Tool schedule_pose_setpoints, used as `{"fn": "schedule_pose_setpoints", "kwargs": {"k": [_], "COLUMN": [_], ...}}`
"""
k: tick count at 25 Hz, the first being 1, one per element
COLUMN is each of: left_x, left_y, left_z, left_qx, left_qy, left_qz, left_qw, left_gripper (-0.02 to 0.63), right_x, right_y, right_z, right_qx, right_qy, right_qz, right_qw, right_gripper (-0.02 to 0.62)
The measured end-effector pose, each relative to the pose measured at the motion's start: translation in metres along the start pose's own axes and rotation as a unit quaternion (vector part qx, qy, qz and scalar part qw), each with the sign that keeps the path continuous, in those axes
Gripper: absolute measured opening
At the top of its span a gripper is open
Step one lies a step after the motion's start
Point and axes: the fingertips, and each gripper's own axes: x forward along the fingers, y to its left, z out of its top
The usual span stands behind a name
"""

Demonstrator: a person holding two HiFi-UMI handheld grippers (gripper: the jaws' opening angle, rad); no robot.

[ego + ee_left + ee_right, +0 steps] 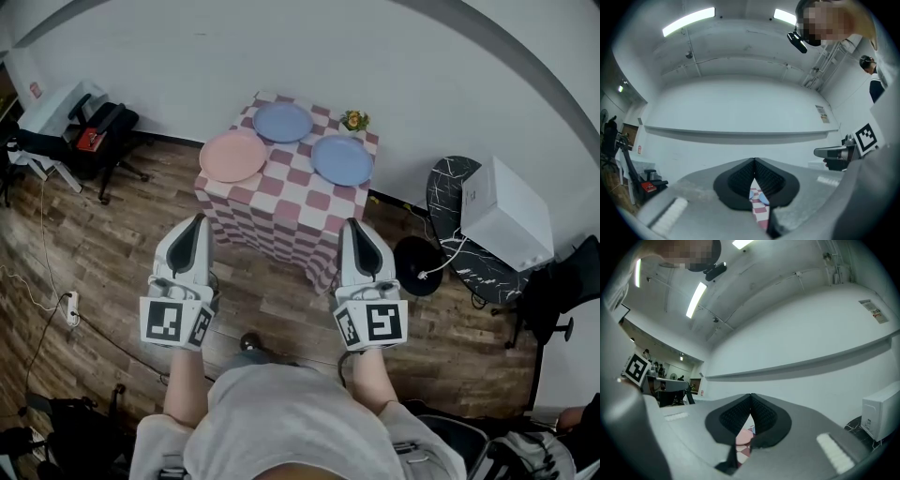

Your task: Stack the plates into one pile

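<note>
We count three plates lying apart on one table (298, 176) at upper centre: one pink plate (232, 156), then two blue, the back plate (282, 122) and the right plate (341, 160). Below are two claws, the left gripper (198, 221) and the right gripper (353, 225), both pressed together and empty.

Bare lab room: strip lights (689, 21), floor power strip (72, 307).

We are wearing a pale grey short-sleeved shirt (281, 422); our left gripper (197, 221) and right gripper (352, 225) are showing grey shells, black ribbed pads (740, 180) and black-and-white marker cubes (176, 322).
</note>
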Motion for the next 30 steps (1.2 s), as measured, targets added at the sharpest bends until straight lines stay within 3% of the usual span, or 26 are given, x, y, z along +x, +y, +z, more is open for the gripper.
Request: {"fn": "schedule_pose_setpoints", "kwargs": {"k": [20, 30], "left_x": [0.054, 0.102], "left_y": [0.096, 0.123], "left_z": [-0.025, -0.053], "left_qx": [-0.012, -0.023], "left_qy": [0.004, 0.019], "left_qz": [-0.030, -0.025], "left_qw": [0.9995, 0.9992], "left_gripper": [0.005, 0.005], "right_x": [0.096, 0.152], "right_y": [0.043, 0.024], "right_z": [-0.031, -0.058], "right_qx": [0.001, -0.002], "right_qy": [0.011, 0.029], "right_qz": [-0.013, -0.010], "right_qw": [1.000, 1.000], "right_gripper": [0.002, 0.002]}}
